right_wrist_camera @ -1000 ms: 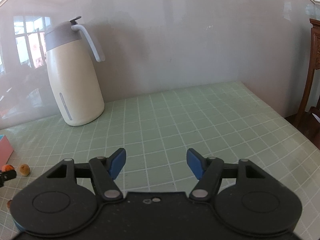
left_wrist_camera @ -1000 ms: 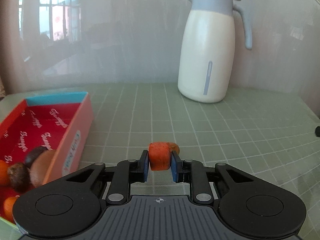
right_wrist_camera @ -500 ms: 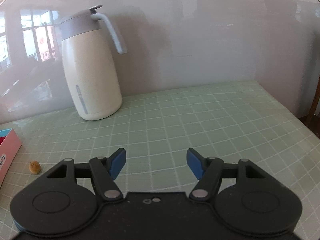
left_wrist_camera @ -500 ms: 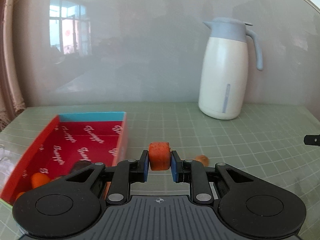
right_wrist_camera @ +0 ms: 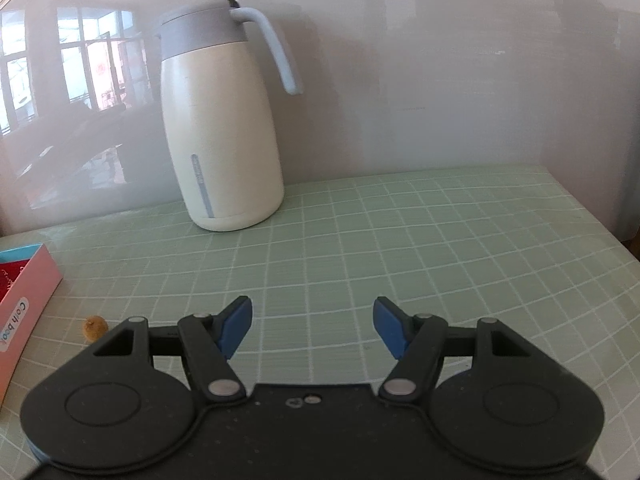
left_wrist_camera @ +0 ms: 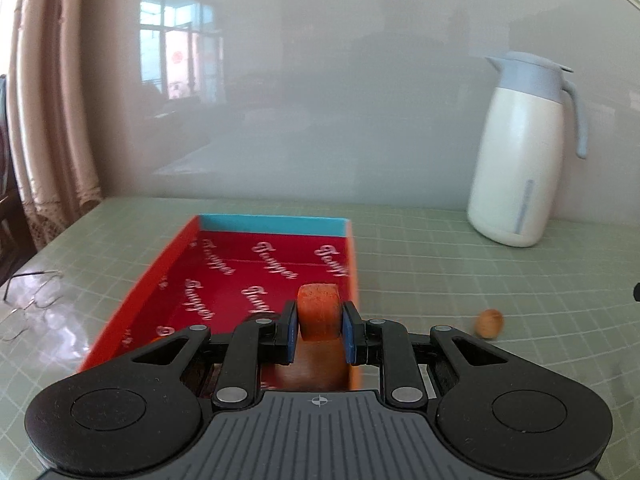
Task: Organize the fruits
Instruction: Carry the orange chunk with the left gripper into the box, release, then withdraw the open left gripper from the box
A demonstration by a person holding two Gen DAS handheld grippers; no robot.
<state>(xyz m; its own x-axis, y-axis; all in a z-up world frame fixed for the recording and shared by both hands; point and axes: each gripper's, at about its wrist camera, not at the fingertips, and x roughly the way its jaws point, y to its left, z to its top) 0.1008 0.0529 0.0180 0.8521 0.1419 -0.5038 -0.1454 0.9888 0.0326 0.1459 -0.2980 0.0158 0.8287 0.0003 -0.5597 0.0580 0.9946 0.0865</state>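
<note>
My left gripper [left_wrist_camera: 319, 326] is shut on a small orange fruit [left_wrist_camera: 319, 312] and hangs over the near right part of a red box [left_wrist_camera: 256, 276] with a blue far wall. The box's near end is hidden behind the gripper. A small tan round fruit [left_wrist_camera: 489, 323] lies on the green table to the right of the box. In the right wrist view that same tan fruit [right_wrist_camera: 95, 327] lies just left of my right gripper [right_wrist_camera: 312, 326], which stands open above bare table with nothing between its fingers. The pink side of the box [right_wrist_camera: 24, 300] shows at the far left.
A cream jug with a grey-blue lid and handle [left_wrist_camera: 520, 152] stands at the back by the glossy wall, also in the right wrist view as the jug [right_wrist_camera: 220, 128]. Wire-rimmed spectacles [left_wrist_camera: 32, 304] lie left of the box. A curtain [left_wrist_camera: 48, 100] hangs at far left.
My left gripper has carried the orange fruit leftward, from beside the box to above its inside. The right gripper has swung left too, so the jug and tan fruit sit further right in its view.
</note>
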